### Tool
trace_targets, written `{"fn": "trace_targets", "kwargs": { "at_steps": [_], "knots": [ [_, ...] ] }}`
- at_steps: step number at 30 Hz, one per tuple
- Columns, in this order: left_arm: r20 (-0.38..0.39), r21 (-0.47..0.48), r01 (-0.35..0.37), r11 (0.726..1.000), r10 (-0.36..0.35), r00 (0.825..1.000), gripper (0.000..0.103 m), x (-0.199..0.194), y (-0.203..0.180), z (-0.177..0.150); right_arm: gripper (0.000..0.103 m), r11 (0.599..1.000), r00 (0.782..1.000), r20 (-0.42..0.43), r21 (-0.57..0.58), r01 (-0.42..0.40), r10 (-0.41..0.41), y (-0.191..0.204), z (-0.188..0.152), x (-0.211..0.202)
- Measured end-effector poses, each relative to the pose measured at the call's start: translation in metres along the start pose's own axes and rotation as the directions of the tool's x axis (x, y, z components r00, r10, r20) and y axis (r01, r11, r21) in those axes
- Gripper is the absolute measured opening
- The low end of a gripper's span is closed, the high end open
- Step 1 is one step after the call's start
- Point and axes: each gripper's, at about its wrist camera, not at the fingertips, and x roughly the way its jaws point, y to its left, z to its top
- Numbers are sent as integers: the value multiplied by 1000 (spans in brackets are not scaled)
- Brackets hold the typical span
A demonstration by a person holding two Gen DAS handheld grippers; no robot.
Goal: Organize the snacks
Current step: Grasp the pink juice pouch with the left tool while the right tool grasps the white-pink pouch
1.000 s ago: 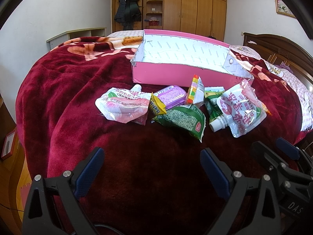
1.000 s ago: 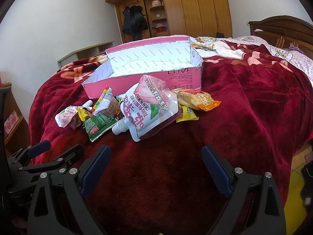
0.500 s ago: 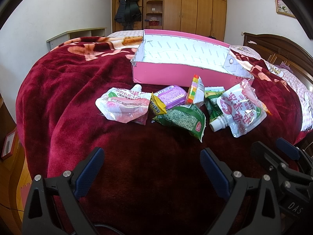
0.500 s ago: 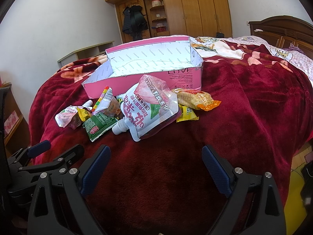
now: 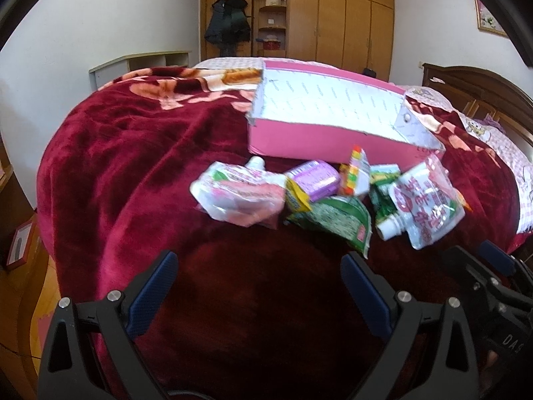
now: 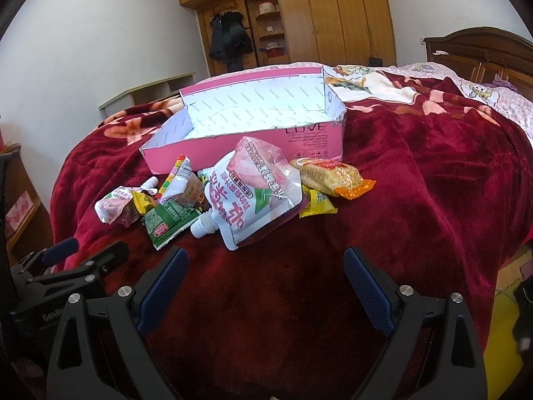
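- A dark red plush blanket (image 6: pixel 416 173) covered the bed, and all the snacks lay on it.
- A pink cardboard box (image 6: pixel 253 148) with a white printed lining stood open behind the snacks, touching the back of the pile. On its pink front wall the word "LOVE" could be read; the small lines under it were too fine to read.
- The largest snack, a white spouted pouch (image 6: pixel 250 196) with big red Chinese characters, lay tilted in the middle, with its cap toward the grippers.
- A second spouted pouch (image 5: pixel 240 196), white and pink, lay at the left end of the pile.
- An orange noodle packet (image 6: pixel 329 176) lay at the right end, partly over a small yellow packet (image 6: pixel 316 203).
- A green packet (image 5: pixel 336 220) with a red label lay in front, and a purple packet (image 5: pixel 313 180) and a packet with a coloured strip (image 5: pixel 356 173) behind it.
- The left gripper (image 5: pixel 258 286) hovered low before the pile, its jaws wide apart and holding nothing.
- The right gripper (image 6: pixel 266 280) was beside it, also wide apart and with nothing between the pads.
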Motion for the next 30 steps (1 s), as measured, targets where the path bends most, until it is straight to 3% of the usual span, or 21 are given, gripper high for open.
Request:
{"fn": "trace_targets", "kwargs": {
  "at_steps": [10,16,26,30],
  "knots": [
    [9,19,-38,999,38,999,100,15,23,23,96,1000,1000,0,-25,-13,13,3,11,6],
    [-10,45,-25,999,26,1000,100,33,24,34,96,999,1000,-7,-31,-26,26,5,17,12],
    [-41,90,-80,993,84,996,100,69,26,35,96,999,999,-18,-26,-43,42,6,30,32],
    [-54,72,-73,995,77,996,100,81,30,35,96,999,999,-15,-32,-37,37,7,34,40]
  ]
}}
